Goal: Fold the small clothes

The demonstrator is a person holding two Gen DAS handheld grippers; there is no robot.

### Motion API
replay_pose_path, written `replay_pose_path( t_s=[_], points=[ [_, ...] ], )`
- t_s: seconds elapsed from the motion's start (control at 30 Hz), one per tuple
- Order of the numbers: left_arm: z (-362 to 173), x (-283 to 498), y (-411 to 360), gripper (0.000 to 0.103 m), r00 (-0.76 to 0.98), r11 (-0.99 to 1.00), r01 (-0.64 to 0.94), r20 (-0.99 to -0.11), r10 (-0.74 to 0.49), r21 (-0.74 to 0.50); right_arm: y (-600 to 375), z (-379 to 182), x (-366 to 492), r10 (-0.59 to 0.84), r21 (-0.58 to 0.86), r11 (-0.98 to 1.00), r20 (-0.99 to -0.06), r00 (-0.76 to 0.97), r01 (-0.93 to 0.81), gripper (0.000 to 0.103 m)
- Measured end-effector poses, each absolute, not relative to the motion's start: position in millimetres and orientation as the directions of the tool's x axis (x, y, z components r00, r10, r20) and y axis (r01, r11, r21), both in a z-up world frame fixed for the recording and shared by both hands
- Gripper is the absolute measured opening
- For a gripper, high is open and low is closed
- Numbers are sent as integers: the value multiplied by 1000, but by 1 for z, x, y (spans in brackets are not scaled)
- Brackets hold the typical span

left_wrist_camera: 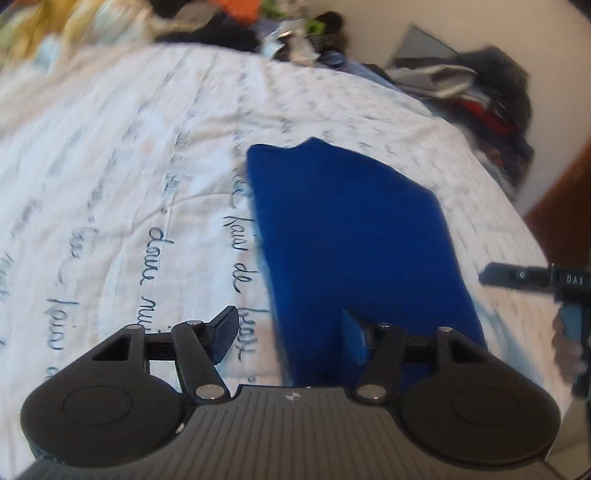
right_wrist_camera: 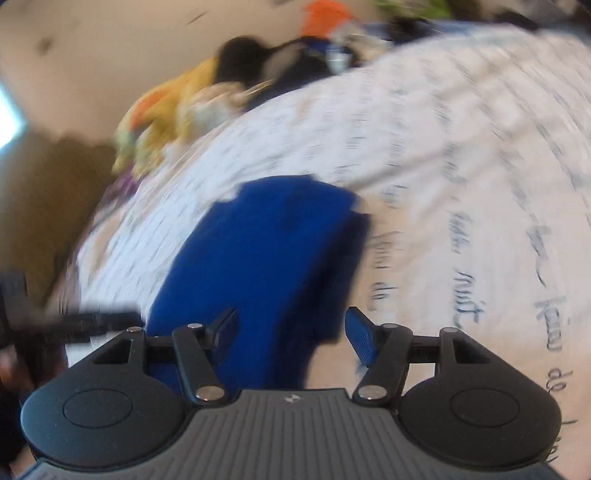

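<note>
A dark blue garment [left_wrist_camera: 354, 236] lies flat on a white bedspread with handwritten script [left_wrist_camera: 122, 184]. My left gripper [left_wrist_camera: 290, 334] is open at the garment's near left edge, its right finger over the blue cloth and its left finger over the bedspread. In the right wrist view the same garment [right_wrist_camera: 266, 254] lies ahead. My right gripper [right_wrist_camera: 291, 332] is open at its near right edge, left finger over the cloth, right finger over the bedspread [right_wrist_camera: 461, 184]. The right gripper also shows at the right edge of the left wrist view [left_wrist_camera: 517, 278]. Both views are blurred.
A heap of mixed clothes [left_wrist_camera: 480, 96] lies at the bed's far right corner, and dark and coloured items [left_wrist_camera: 295, 33] lie along its far side. In the right wrist view yellow and orange items [right_wrist_camera: 177, 110] lie at the bed's far left by a beige wall.
</note>
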State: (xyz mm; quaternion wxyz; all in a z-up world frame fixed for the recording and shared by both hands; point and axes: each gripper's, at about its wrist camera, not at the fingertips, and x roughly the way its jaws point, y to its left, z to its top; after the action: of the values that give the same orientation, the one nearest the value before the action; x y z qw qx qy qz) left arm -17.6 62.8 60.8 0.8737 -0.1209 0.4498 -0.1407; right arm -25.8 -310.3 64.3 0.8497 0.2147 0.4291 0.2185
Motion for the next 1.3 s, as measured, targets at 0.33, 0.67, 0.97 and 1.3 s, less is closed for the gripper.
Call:
replay_pose_path(
  t_s=[0.33, 0.67, 0.97, 1.3],
  points=[
    [43, 106, 12, 50, 702, 986, 166, -697, -143, -36, -264, 32, 83, 388, 317, 921, -708, 590, -225, 33],
    [85, 37, 17, 57, 759, 993, 115, -641, -114, -39, -252, 70, 52, 362, 276, 931, -641, 676, -237, 40],
    [44, -26, -34, 87, 721, 980, 197, -679, -139, 8, -211, 43, 18, 464, 271, 883, -634, 619, -384, 60],
    [59, -60, -7, 87, 695, 993, 114, -713, -92, -17, -236, 82, -54, 424, 336, 904, -619, 661, -265, 81]
  ],
)
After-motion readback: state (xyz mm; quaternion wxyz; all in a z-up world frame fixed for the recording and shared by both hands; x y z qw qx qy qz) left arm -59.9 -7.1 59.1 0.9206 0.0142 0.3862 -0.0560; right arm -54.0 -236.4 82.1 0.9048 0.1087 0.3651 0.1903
